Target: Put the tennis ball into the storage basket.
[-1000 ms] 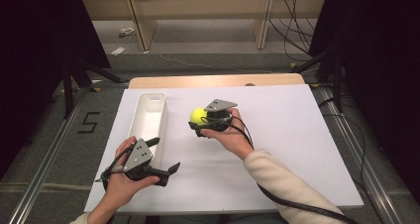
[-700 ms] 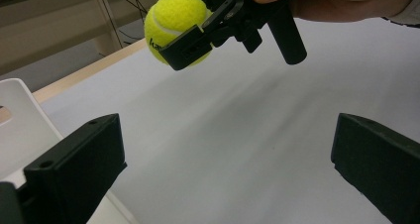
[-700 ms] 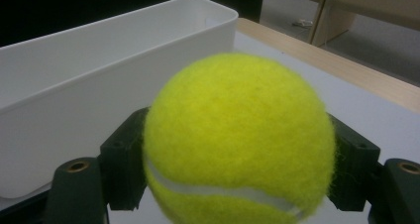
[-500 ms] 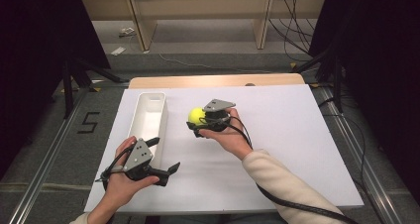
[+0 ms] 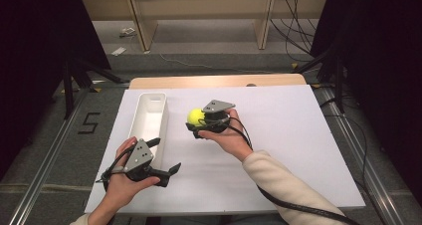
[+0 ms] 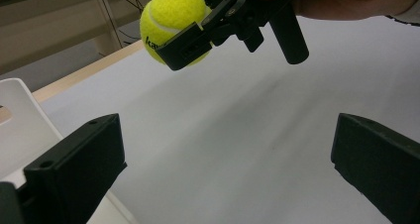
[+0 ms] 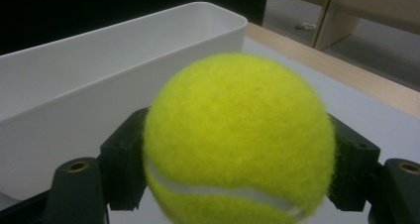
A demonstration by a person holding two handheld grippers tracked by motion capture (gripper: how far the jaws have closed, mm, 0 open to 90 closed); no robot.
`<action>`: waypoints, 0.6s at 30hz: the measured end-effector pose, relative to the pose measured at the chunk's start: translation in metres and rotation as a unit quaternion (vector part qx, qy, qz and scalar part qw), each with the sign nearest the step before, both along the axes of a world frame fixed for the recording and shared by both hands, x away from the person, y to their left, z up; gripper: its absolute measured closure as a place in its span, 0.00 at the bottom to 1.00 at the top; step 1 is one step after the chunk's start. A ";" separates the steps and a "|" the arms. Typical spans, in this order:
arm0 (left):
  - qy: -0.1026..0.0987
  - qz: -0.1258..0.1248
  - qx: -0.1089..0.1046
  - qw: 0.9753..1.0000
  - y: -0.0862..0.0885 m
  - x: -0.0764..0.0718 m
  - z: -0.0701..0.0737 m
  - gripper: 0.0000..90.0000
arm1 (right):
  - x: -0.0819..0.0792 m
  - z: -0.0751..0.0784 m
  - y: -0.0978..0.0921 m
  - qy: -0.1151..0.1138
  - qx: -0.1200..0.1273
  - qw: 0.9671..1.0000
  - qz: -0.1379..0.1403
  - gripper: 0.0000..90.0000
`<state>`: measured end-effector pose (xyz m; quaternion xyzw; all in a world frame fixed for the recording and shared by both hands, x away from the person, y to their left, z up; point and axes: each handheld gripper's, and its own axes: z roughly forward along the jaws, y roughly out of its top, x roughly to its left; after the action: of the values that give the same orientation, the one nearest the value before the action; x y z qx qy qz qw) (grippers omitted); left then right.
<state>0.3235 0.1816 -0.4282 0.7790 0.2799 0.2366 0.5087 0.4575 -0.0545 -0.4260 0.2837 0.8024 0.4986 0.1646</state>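
A yellow tennis ball (image 5: 195, 116) is held above the white table, just right of the long white tray (image 5: 149, 116). My right gripper (image 5: 200, 123) is shut on it. In the right gripper view the ball (image 7: 237, 140) sits between the two black jaws, with the tray's wall (image 7: 99, 85) close behind. My left gripper (image 5: 165, 155) rests low at the front left, near the tray's near end, jaws wide open and holding nothing. The left gripper view looks between its jaws (image 6: 223, 169) up at the ball (image 6: 168, 16) and the right gripper (image 6: 237, 16).
A white sheet (image 5: 298, 135) covers the table, with a strip of wood (image 5: 219, 80) showing along its far edge. Metal rails (image 5: 45, 160) run along both sides. Shelving legs and cables stand on the floor beyond the table.
The right gripper with the ball has drifted very slightly left toward the tray. The left gripper has stayed in place, still open.
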 end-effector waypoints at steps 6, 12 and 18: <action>0.000 0.000 -0.001 1.000 0.000 0.000 0.000 0.00 | -0.001 0.001 0.002 0.000 0.001 1.000 0.001 0.30; 0.000 0.000 -0.001 1.000 0.000 0.000 0.000 0.00 | -0.003 0.002 0.004 0.000 0.001 1.000 0.005 0.30; 0.000 0.000 -0.001 1.000 0.000 0.000 0.000 0.00 | -0.003 0.002 0.005 0.000 0.000 1.000 0.005 0.30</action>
<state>0.3235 0.1817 -0.4281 0.7784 0.2803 0.2367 0.5094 0.4542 -0.0495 -0.4242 0.2792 0.8038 0.4996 0.1621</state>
